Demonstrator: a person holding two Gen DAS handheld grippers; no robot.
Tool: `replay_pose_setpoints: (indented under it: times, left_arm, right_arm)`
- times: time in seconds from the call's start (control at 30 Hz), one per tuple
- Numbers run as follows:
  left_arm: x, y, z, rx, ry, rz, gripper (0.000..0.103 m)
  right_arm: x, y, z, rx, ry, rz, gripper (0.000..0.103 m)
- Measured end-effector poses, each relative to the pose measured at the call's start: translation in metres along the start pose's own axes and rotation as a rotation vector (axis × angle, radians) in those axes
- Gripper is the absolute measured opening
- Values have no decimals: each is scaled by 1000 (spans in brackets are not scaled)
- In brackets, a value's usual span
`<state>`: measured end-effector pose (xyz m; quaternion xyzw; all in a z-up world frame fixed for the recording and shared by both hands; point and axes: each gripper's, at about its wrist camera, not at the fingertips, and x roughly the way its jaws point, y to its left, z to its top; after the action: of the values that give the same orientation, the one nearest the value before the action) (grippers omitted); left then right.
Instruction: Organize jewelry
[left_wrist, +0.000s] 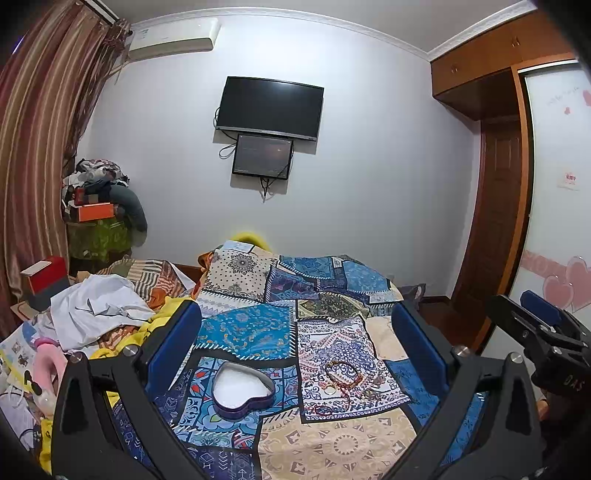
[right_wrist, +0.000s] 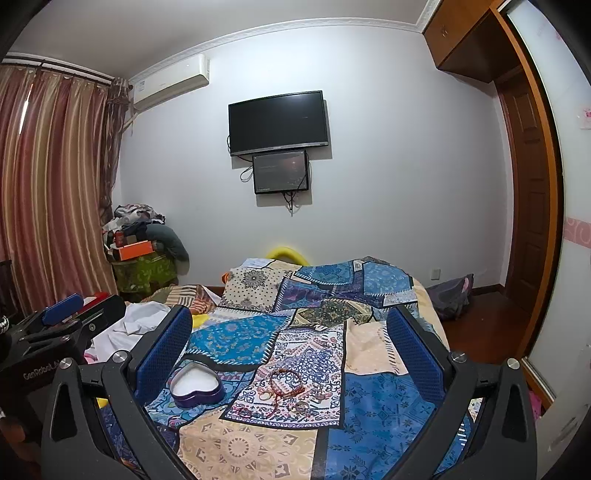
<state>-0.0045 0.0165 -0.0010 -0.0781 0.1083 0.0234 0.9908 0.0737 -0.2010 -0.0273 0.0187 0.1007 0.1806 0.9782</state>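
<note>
The left gripper (left_wrist: 295, 343) and right gripper (right_wrist: 290, 339) are held wide apart above the quilt (right_wrist: 373, 410), nothing grasped. The heart tin (left_wrist: 242, 391), lidless and white inside, is seen beside the jewelry (left_wrist: 345, 380), not touching. A door (right_wrist: 532, 192) is shown fully only in the right view; a red box (left_wrist: 48, 277) is seen best in the left.

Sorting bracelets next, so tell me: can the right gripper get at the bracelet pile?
Probably yes. The right gripper is open and empty, and the bracelets lie uncovered on the quilt ahead of it, beside the heart-shaped box.
</note>
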Motion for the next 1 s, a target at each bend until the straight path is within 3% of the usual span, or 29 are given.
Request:
replay_pose_setpoints:
  times: [1.0]
  left_arm:
    - [3, -2, -5, -15, 6, 16, 103]
  right_arm:
    - [-1, 1, -1, 0, 1, 1, 103]
